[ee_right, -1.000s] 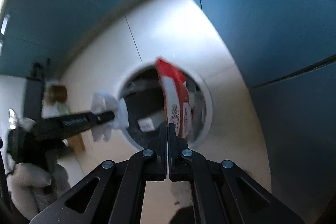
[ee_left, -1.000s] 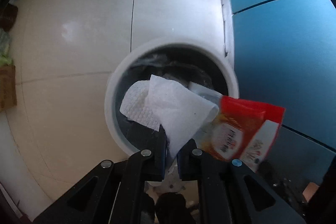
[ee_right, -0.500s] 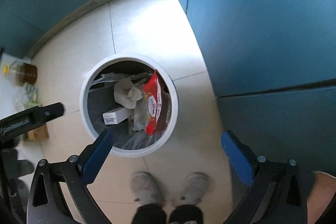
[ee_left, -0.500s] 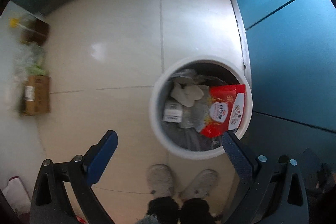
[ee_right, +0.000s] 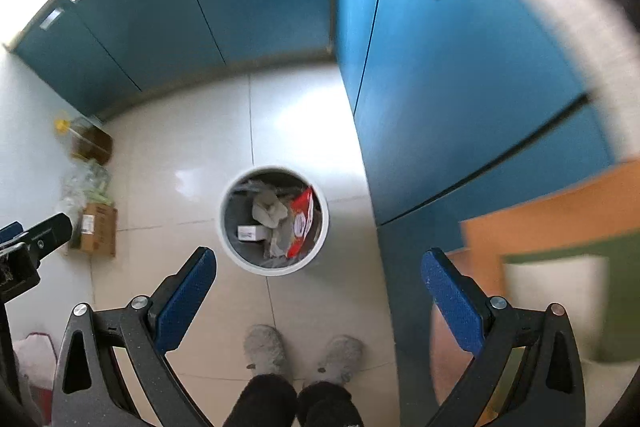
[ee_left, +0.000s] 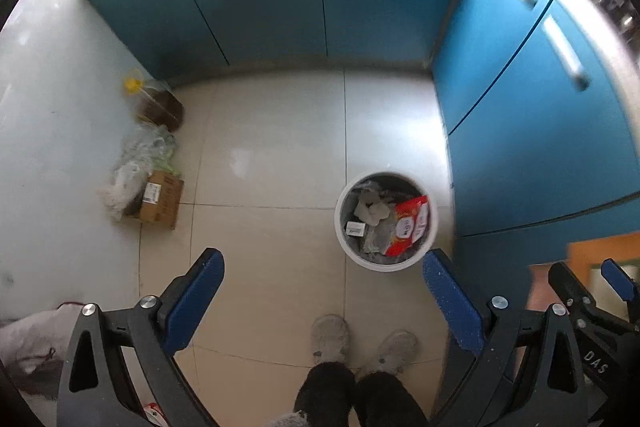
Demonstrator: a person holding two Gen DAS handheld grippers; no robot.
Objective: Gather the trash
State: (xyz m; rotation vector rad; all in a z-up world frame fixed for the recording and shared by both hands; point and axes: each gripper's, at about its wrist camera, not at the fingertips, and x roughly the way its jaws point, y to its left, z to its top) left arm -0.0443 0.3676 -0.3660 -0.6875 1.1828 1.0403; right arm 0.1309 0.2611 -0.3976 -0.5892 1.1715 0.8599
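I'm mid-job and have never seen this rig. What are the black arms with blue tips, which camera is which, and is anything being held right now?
There is no robot arm: a person, whose slippers show at the bottom, carries one handheld gripper in each hand. Each picture comes from a fisheye camera on a gripper, looking along its two blue-padded fingers. One view is from the left gripper, the other from the right gripper. Both are wide open and hold nothing. Below, on the tiled floor, stands a white trash bin containing crumpled tissue, a red snack wrapper and a small white box. By the left wall sit a cardboard box, plastic bags and a yellow-capped bottle. Blue cabinets surround the corner.
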